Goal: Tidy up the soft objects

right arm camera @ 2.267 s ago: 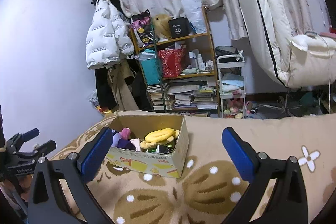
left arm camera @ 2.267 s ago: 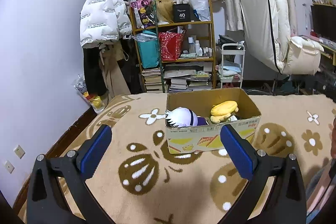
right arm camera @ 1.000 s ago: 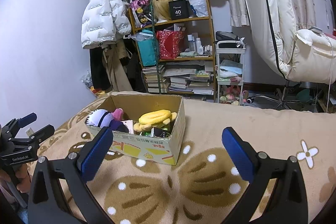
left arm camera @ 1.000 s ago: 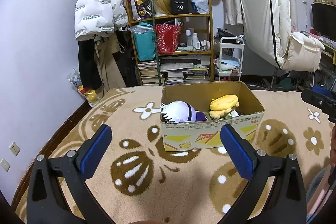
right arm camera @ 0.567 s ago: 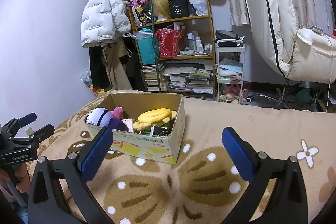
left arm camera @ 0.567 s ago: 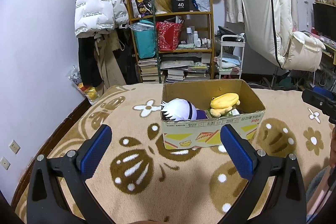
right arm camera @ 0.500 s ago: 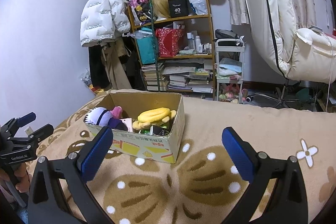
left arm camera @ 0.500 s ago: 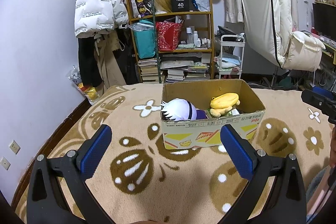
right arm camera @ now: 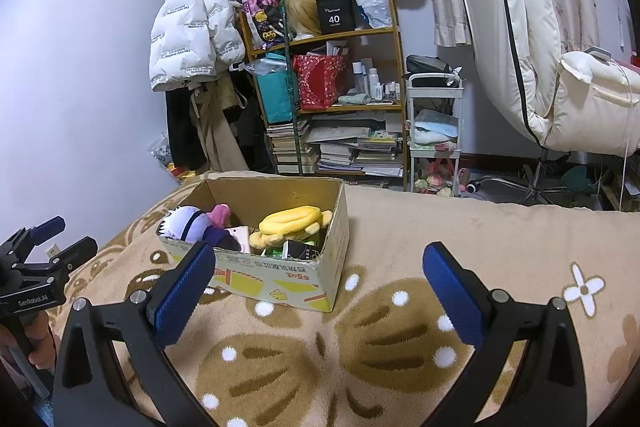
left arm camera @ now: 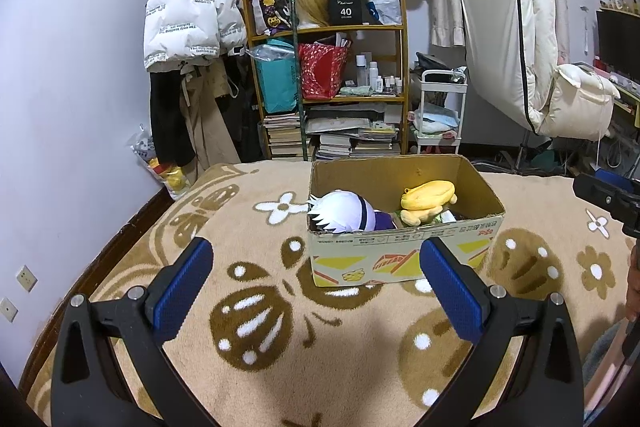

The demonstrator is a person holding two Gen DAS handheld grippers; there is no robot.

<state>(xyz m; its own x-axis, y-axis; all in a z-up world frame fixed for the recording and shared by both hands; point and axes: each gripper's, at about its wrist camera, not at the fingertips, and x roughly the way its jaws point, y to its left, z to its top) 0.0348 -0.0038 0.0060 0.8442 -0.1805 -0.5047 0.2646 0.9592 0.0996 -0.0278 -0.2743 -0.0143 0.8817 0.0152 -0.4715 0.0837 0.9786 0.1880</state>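
A cardboard box [left arm camera: 404, 255] stands on a tan patterned blanket [left arm camera: 248, 311]. Inside it lie a white-haired plush doll [left arm camera: 344, 213] and a yellow plush [left arm camera: 428, 195]. In the right wrist view the box [right arm camera: 276, 275] also shows the doll [right arm camera: 188, 223], a pink plush [right arm camera: 222, 214], the yellow plush [right arm camera: 292, 221] and small items. My left gripper [left arm camera: 316, 283] is open and empty, held in front of the box. My right gripper [right arm camera: 316, 283] is open and empty, to the right of the box.
A cluttered wooden shelf [left arm camera: 344, 87] with books and bags stands behind the bed, beside a white puffer jacket [left arm camera: 188, 23] on the wall. A white rolling cart [right arm camera: 434, 131] and a cream chair [right arm camera: 560, 75] stand at the right.
Both views have shifted only slightly around the box. Both grippers have stayed open and empty, and the toys in the box have not moved.
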